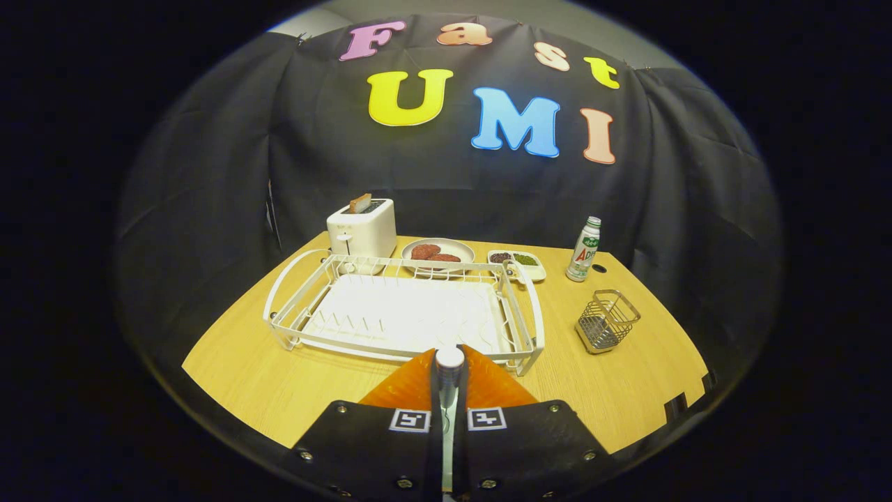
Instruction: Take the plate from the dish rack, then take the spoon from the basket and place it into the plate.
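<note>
One spoon (449, 360) in the grip: held the tongs (449, 351) clamped on its metal handle, both fingers pressing it, rounded end poking up between the tips. Hovered above the near part of the wooden surface (279, 390), tips lined up with the near rail of the white wire dish rack (537, 315). Saw the rack lying across the middle of the surface over a white drip tray. Noted the small wire basket (606, 321) to the right of the rack, apart from it, standing upright. Found a white toaster (362, 231) at the far left behind the rack, a slice of toast (360, 203) sticking out of one slot. Spotted a round food plate (461, 246) with two brown patties just right of the toaster, touching or nearly touching the rack's far rail; could not tell which. Made out a small two-part dish (537, 272) of dark and green bits further right, then a white bottle (584, 249) with a green label, upright at the far right.
</note>
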A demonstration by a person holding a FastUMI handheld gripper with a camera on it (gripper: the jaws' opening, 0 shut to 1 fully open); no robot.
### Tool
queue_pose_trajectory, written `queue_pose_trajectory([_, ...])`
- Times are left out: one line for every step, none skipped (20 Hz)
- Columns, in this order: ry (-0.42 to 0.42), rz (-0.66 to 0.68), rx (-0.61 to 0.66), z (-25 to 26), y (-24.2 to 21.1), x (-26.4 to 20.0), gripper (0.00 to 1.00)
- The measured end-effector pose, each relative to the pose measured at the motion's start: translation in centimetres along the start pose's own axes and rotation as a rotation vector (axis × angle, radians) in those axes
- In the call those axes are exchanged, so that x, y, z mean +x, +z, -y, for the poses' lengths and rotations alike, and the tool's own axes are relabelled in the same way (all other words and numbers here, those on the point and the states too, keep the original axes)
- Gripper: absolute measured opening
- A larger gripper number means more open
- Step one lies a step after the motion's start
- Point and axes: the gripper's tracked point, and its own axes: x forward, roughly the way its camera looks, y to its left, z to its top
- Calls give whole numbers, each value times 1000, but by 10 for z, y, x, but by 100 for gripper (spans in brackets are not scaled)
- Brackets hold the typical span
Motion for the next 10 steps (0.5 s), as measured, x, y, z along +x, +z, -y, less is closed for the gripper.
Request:
queue_pose_trajectory([2, -2, -3, -1, -4, 3, 5])
queue_pose_trajectory([5, -2, -2, -2, -7, 4, 5])
queue_pose_trajectory([11, -6, 1, -3, -10, 6, 5])
queue_pose_trajectory([19, -6, 7, -5, -13, 7, 5])
queue_pose_trajectory([22, -13, 10, -5, -18, 8, 5])
queue_pose_trajectory([19, -22, 9, -4, -22, 9, 5])
queue_pose_trajectory([21, -27, 7, -3, -25, 9, 5])
queue_pose_trajectory([24, -23, 6, -3, -24, 9, 5])
queue_pose_trajectory([27, -16, 10, -2, -24, 10, 5])
queue_pose_trajectory([33, -7, 17, -2, -24, 11, 9])
